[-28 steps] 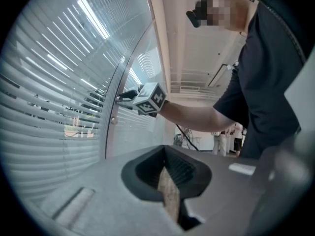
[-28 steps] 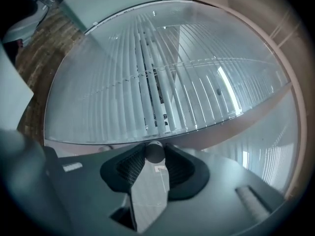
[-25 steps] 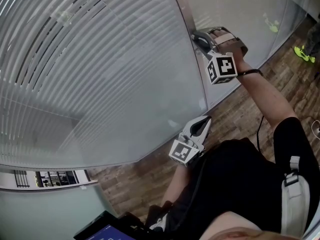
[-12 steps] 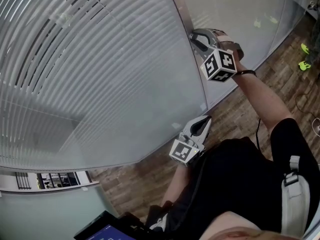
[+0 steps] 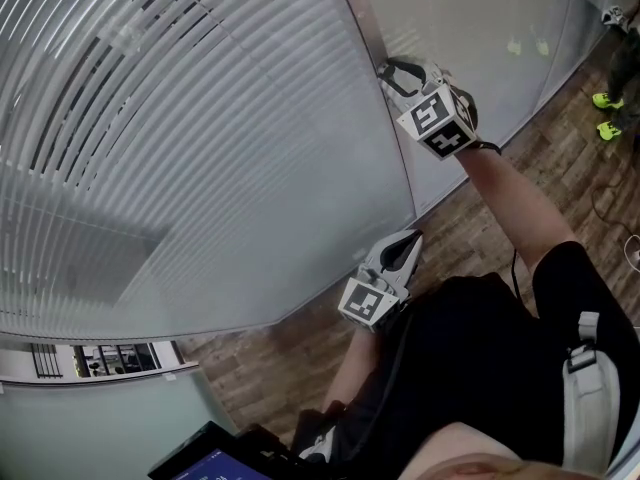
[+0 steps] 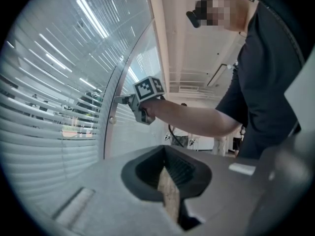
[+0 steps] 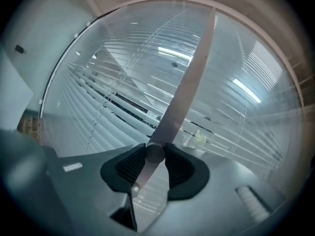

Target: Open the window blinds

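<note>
1. While the right hand-held gripper (image 5: 392, 71) reaches up to the metal frame strip (image 5: 372, 30), its jaws pinch a small round knob (image 7: 154, 153) that sticks out of that strip. The left hand-held gripper (image 5: 408, 244) is held low by the person's waist, jaws pressed together on nothing.
2. Behind the glass (image 5: 395, 183) to the left of the strip, the blinds (image 5: 200, 148) have most slats lying flat and shut. Dark gaps show only in an upper-left patch, so I judge the job far from done.
3. Slipping is the main risk. The knob looks smooth and round, and only a narrow part of each pad bears on it, so a twist could spin the pads round it without turning it.
4. A twist off the knob's own axis could lever the jaws off it or strain its stem.
5. Turning the wrong way would close the open patch too.
6. Leaning forward could knock the hand-held gripper against the glass.
</note>
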`<state>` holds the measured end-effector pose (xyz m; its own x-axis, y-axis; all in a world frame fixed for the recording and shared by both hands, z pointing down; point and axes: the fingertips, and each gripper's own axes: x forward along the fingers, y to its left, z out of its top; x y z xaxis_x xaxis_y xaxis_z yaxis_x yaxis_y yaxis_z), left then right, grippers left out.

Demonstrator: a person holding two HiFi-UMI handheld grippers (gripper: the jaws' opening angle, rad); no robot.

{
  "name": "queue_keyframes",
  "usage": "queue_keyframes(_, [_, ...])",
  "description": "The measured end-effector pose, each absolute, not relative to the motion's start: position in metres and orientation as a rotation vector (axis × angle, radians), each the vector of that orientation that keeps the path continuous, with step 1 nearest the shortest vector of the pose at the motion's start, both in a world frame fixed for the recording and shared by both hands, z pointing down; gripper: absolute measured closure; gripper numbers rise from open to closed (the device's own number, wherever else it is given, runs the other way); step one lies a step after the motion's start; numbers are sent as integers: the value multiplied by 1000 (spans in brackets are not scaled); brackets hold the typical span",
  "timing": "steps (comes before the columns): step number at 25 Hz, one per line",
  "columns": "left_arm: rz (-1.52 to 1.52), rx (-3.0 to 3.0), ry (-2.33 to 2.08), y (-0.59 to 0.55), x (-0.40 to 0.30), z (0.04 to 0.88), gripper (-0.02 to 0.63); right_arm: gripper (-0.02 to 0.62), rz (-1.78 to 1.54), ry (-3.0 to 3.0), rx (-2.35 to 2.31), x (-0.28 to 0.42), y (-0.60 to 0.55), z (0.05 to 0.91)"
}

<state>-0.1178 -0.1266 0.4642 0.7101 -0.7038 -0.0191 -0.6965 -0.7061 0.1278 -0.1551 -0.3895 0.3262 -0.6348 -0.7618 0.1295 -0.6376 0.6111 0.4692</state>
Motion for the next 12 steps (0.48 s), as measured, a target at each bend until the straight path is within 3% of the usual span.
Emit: queue_keyframes(12, [-89,2815,-1140,-126,-110,461,601,465,-339,-2658,1180,-147,-392,328])
